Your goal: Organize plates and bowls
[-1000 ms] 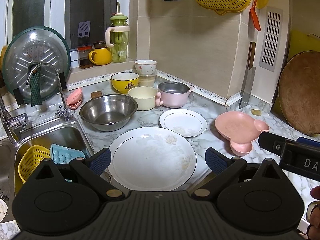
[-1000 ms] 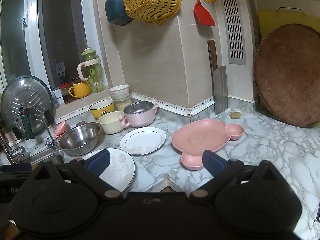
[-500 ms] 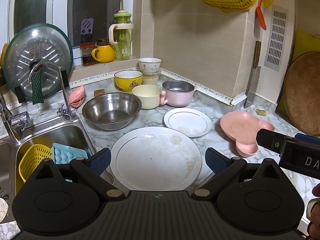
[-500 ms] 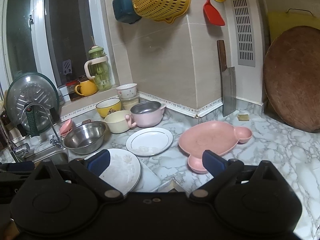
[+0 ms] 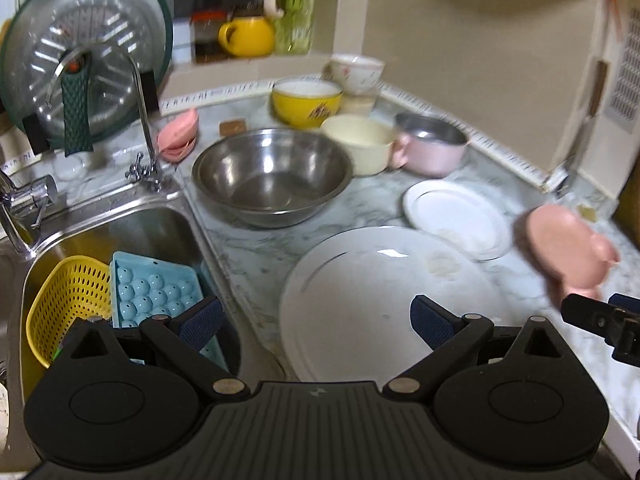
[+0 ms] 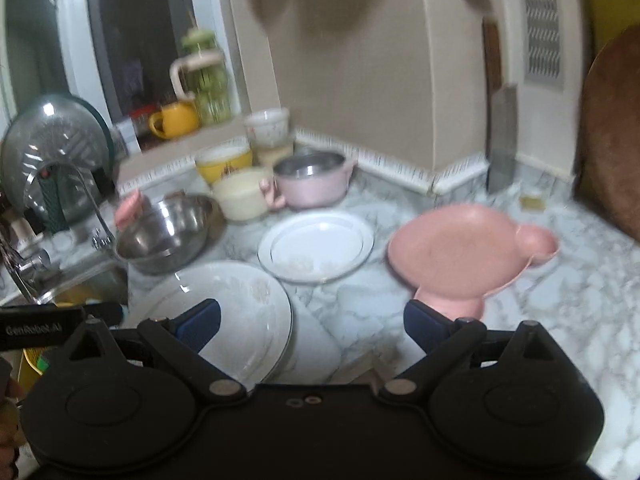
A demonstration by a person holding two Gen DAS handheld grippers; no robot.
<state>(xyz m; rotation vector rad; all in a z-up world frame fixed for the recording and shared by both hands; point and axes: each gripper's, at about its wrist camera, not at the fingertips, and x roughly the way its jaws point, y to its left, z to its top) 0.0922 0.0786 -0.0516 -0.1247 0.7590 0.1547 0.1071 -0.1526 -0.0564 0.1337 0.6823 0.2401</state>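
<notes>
A large white plate (image 5: 384, 296) (image 6: 232, 304) lies on the marble counter near the front. A small white plate (image 5: 456, 220) (image 6: 316, 246) lies behind it, and a pink mouse-shaped plate (image 5: 564, 248) (image 6: 464, 252) to the right. A steel bowl (image 5: 272, 176) (image 6: 168, 232), a cream bowl (image 5: 360, 144) (image 6: 244, 196), a pink steel-lined pot (image 5: 432, 144) (image 6: 312, 184), a yellow bowl (image 5: 306, 102) and a white floral bowl (image 5: 356, 70) stand behind. My left gripper (image 5: 316, 320) is open over the large plate's left edge. My right gripper (image 6: 312, 322) is open between the large plate and the pink plate.
A sink (image 5: 132, 228) at left holds a yellow basket (image 5: 68, 300) and a blue tray (image 5: 156, 288). A faucet (image 5: 140, 120) and a glass lid (image 5: 84, 52) stand behind it. A cleaver (image 6: 500, 140) and a round wooden board (image 6: 612, 140) lean at right.
Both grippers have moved forward and down toward the dishes, and the left view has swung left toward the sink. Both stay open. No dish has moved.
</notes>
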